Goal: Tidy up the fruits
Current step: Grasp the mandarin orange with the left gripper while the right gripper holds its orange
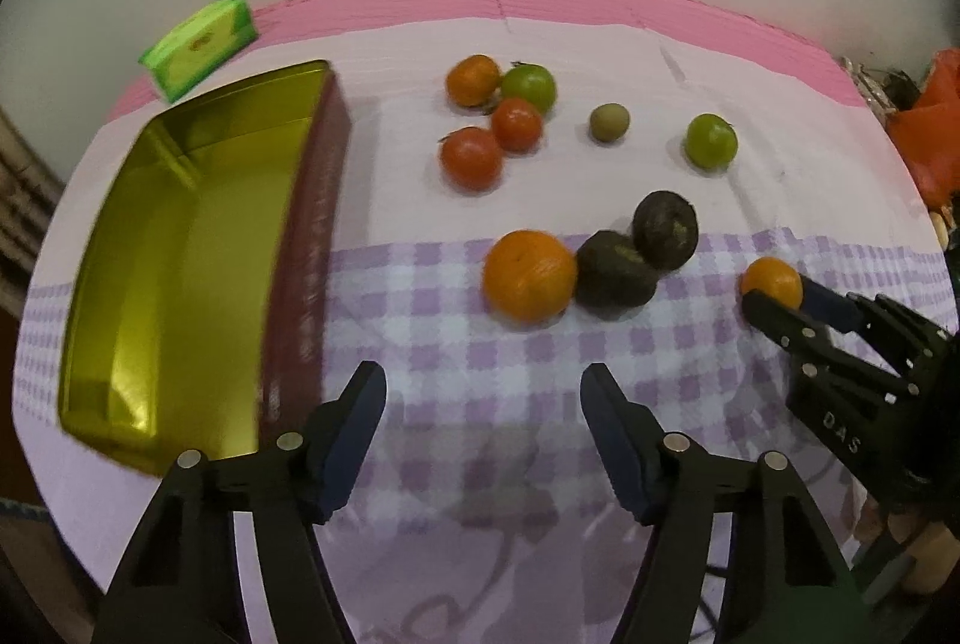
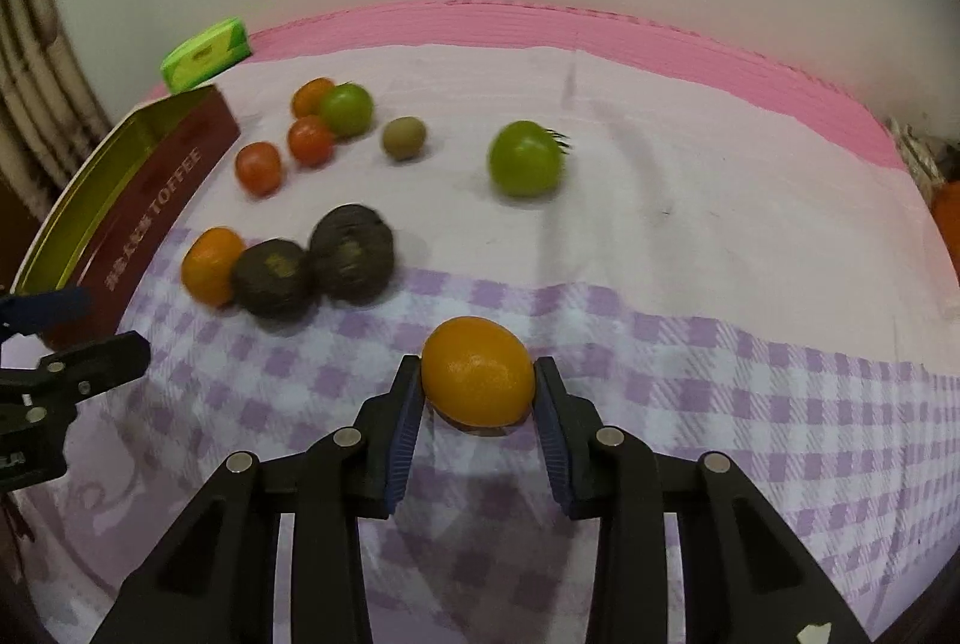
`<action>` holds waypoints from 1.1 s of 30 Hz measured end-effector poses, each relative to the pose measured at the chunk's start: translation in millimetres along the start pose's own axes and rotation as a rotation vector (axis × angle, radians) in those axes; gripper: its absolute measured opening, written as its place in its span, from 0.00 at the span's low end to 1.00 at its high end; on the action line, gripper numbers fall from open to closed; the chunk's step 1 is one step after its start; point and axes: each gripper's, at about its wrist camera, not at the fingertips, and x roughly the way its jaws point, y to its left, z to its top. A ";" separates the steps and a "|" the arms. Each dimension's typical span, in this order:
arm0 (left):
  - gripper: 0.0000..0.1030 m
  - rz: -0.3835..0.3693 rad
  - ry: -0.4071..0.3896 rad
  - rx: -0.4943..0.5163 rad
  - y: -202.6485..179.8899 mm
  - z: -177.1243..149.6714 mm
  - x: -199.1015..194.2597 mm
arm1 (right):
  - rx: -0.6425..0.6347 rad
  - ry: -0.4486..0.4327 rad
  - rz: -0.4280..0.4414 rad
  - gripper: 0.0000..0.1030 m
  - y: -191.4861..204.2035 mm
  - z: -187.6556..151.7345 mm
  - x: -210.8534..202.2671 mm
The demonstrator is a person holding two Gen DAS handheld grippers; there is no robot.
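clamping small orange point(image 2: 477, 371), right gripper point(image 2: 477, 404), left gripper point(image 1: 483, 404) empty, checked cloth point(image 2: 720, 404)

The right gripper point(image 2: 477, 392) clamps a small orange point(image 2: 477, 374) between its blue pads on the checked cloth point(image 2: 720, 404). Further back lie two dark fruits point(image 2: 312, 263) touching another orange point(image 2: 211, 264), beside a maroon toffee tin point(image 2: 156, 206). A green tomato point(image 2: 525, 158) sits apart.

both tongs, left tongs point(image 1: 483, 395) and right tongs point(image 2: 477, 392), are showing black angular frames, blue ribbed pads point(image 2: 403, 440), round silver screws point(image 1: 676, 442) and white "das" lettering point(image 1: 840, 434).
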 end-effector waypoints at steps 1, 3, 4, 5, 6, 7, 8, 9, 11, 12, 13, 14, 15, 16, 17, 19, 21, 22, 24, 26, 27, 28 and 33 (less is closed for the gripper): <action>0.64 -0.007 0.008 0.001 -1.2 3.5 4.6 | 0.012 0.001 0.011 0.33 -2.4 0.1 0.3; 0.62 -0.014 0.020 0.001 -2.3 9.7 11.9 | 0.015 0.000 0.015 0.33 -2.5 -0.7 0.9; 0.61 -0.024 0.025 0.003 -2.8 13.3 15.7 | 0.011 0.004 0.019 0.33 -1.5 -0.9 1.9; 0.60 -0.024 0.025 0.007 -3.5 16.1 18.4 | 0.014 0.011 0.026 0.33 -1.6 -1.1 3.4; 0.60 -0.019 0.023 0.014 -3.8 19.0 21.0 | 0.020 0.016 0.030 0.33 -2.1 -1.9 4.8; 0.60 -0.014 0.018 0.023 -4.4 22.7 23.8 | 0.018 0.012 0.031 0.33 -2.4 -2.6 4.5; 0.60 -0.008 0.015 0.029 -4.5 26.4 26.9 | 0.011 0.011 0.025 0.33 -1.2 -2.9 4.7; 0.60 -0.004 0.016 0.030 -4.4 29.1 29.7 | 0.013 0.013 0.027 0.33 -1.5 -2.7 4.9; 0.59 -0.023 0.021 0.026 -2.3 33.7 33.6 | 0.025 0.016 0.034 0.33 0.0 -2.8 4.7; 0.59 -0.025 0.023 0.023 -1.7 35.5 35.1 | 0.025 0.016 0.038 0.33 1.5 -2.0 5.8; 0.58 -0.030 0.025 0.022 -1.7 37.6 36.9 | 0.022 0.016 0.037 0.33 2.9 -2.2 5.5; 0.53 -0.037 0.024 0.023 -1.7 38.8 38.0 | 0.025 0.011 0.040 0.33 0.4 -2.1 5.6; 0.51 -0.047 0.023 0.023 -1.9 39.8 38.5 | 0.026 0.009 0.041 0.33 0.3 -2.1 5.9; 0.44 -0.055 0.027 0.023 -2.4 40.3 40.2 | 0.025 0.008 0.042 0.33 0.5 -2.0 6.2; 0.41 -0.062 0.033 0.023 -2.9 40.4 42.3 | 0.027 0.007 0.044 0.33 0.5 -1.8 6.7; 0.41 -0.058 0.030 0.019 -3.6 41.1 43.7 | 0.031 0.005 0.048 0.33 -0.5 -1.8 6.7; 0.40 -0.057 0.027 0.023 -4.6 40.0 43.3 | 0.032 0.005 0.049 0.33 -0.5 -2.1 6.6; 0.40 -0.056 0.031 0.022 -3.9 39.3 42.9 | 0.035 0.005 0.050 0.33 -0.3 -2.3 6.4; 0.40 -0.073 0.042 0.010 0.2 37.5 38.9 | 0.030 0.003 0.049 0.33 0.2 -2.3 6.7; 0.40 -0.090 0.038 -0.006 7.5 37.7 29.1 | 0.032 0.002 0.048 0.33 0.1 -2.2 6.8; 0.40 -0.087 0.033 -0.008 9.4 38.3 24.9 | 0.031 0.002 0.047 0.33 0.3 -2.2 6.8; 0.40 -0.079 0.022 -0.011 14.8 39.6 16.5 | 0.029 0.002 0.046 0.33 0.7 -2.2 6.7; 0.40 -0.047 -0.027 -0.032 48.4 43.1 -12.9 | 0.025 0.002 0.041 0.33 1.5 -2.1 6.8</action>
